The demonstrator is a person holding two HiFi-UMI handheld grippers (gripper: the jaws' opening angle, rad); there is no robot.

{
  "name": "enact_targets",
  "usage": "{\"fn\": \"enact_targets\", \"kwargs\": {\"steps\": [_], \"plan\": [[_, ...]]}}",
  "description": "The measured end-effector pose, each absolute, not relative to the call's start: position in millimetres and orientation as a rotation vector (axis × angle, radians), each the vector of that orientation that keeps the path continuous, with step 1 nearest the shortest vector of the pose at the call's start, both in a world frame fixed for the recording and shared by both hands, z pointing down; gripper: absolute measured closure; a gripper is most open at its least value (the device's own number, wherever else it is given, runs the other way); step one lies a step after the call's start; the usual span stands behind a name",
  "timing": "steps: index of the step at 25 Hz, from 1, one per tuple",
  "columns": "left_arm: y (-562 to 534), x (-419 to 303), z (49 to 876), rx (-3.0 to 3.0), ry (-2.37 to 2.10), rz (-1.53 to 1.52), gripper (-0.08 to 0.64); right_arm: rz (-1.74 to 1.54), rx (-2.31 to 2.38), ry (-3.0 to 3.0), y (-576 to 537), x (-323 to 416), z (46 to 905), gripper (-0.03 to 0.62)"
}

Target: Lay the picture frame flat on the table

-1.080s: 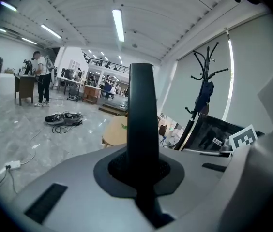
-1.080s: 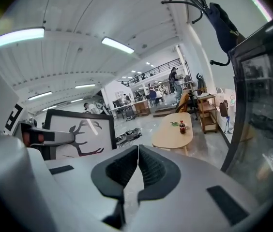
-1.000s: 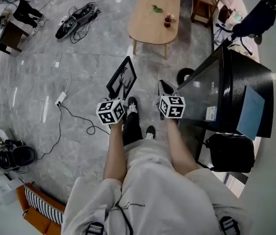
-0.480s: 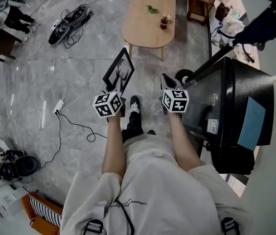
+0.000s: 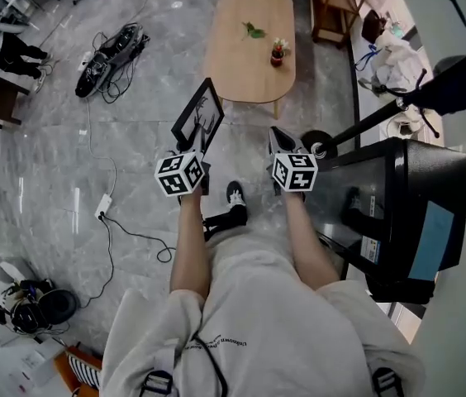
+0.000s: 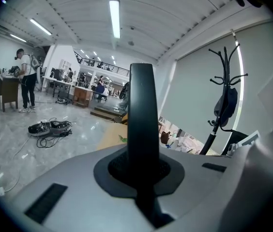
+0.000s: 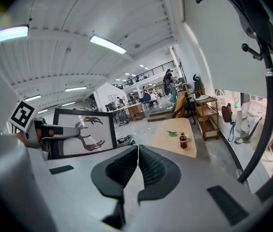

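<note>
The wooden table (image 5: 241,64) is coming closer over the grey floor (image 5: 126,147). The left gripper (image 5: 197,145) is squeezing the picture frame (image 5: 198,114); the right gripper (image 5: 279,141) is closing on nothing.

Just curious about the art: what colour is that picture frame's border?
The picture frame has a black border; clearest in the right gripper view.

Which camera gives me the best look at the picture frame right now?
The right gripper view: the picture frame faces it, with its deer print visible. The head view shows it slanted from above, held by the left gripper. The left gripper view shows only its black edge between the jaws.
</note>
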State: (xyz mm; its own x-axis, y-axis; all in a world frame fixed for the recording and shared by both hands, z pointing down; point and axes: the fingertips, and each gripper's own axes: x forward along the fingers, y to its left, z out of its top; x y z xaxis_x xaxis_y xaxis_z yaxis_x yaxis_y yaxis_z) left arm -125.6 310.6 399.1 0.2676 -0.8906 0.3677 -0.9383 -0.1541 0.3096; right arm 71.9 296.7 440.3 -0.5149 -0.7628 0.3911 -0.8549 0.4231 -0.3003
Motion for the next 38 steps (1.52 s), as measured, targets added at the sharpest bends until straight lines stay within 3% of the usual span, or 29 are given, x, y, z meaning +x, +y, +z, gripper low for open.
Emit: {"fn": "enact_targets", "kwargs": {"steps": [13,30,38], "plan": [[203,-165,410,2.163,-1.512,0.091,0.532,0.748,1.589,-2.387,220,40,466,0.557],[162,-172,432,2.136,-1.439,0.048,0.532,0.698,1.616,-2.319,171,42,470,0.557],[122,-214,416,2.094,-1.508,0.004,0.533,0.661,1.469,-2.429,113,-31,452,0.557]]}}
